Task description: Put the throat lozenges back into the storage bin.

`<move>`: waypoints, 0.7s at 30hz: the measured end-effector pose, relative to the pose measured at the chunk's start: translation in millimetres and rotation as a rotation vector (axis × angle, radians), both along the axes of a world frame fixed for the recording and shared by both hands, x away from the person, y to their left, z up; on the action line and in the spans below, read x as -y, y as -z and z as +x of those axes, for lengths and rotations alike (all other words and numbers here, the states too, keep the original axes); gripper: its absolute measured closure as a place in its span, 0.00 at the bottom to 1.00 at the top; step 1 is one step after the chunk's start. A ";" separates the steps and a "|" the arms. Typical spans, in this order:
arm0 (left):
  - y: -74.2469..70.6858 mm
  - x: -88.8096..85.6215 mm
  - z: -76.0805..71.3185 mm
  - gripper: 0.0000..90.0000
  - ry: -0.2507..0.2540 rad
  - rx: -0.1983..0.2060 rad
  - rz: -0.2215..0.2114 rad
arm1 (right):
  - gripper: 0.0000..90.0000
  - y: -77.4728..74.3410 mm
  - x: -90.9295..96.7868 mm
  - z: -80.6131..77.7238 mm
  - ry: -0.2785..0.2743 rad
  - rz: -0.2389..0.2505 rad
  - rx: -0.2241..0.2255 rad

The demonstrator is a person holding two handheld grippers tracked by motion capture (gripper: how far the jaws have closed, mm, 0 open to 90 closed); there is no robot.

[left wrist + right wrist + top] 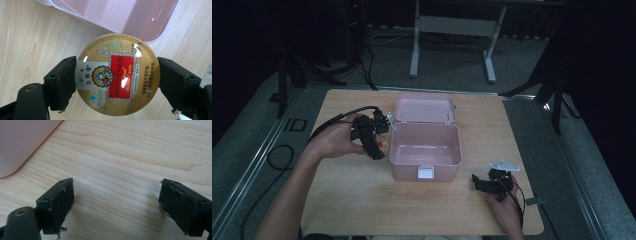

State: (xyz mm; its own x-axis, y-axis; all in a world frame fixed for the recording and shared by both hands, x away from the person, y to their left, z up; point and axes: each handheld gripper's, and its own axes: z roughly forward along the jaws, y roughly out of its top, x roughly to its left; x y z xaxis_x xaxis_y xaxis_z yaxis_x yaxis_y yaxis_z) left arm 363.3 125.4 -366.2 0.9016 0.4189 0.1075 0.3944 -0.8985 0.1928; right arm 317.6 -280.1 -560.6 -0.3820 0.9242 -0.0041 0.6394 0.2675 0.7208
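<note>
- L gripper [117,75]: fingers [61,83] clamped on a round gold tin [117,75], one on each side of its rim, spread as wide as the tin itself.
- Tin sits face-up between the fingers; red label w/ "Herbal Candy" in the middle, lid glossy.
- Just past the fingertips, beyond the tin: the rounded corner of the pink box [117,17]. Tin edge looks v. close to that corner; can't tell if it touches.
- From the high view, L gripper [371,136] is held in the person's L hand [337,142] right beside the box's [426,152] left wall, tin still outside the box.
- Box is open, lid [424,109] flipped back on the far side, white latch [425,173] on the near wall. Inside looks bare.
- R gripper [117,205]: fingers [58,202] wide apart, nothing between them, just bare tabletop [130,152] beneath.
- Up and to the left of the R fingers: a bit of the box's pink wall [22,140], apart from them.
- High view: R gripper [492,184] low over the tabletop [362,200] near the box's near-right corner, in the R hand [504,207].
</note>
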 end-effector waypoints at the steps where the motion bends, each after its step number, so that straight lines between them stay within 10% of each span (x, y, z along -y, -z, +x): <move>1: 0.3 0.3 0.1 0.23 0.001 0.000 -0.002 | 0.14 0.0 0.0 0.0 0.000 0.000 0.000; 21: -2.2 11.8 2.8 0.23 0.024 -0.005 -0.007 | 0.14 0.0 -0.1 0.0 0.000 0.001 0.000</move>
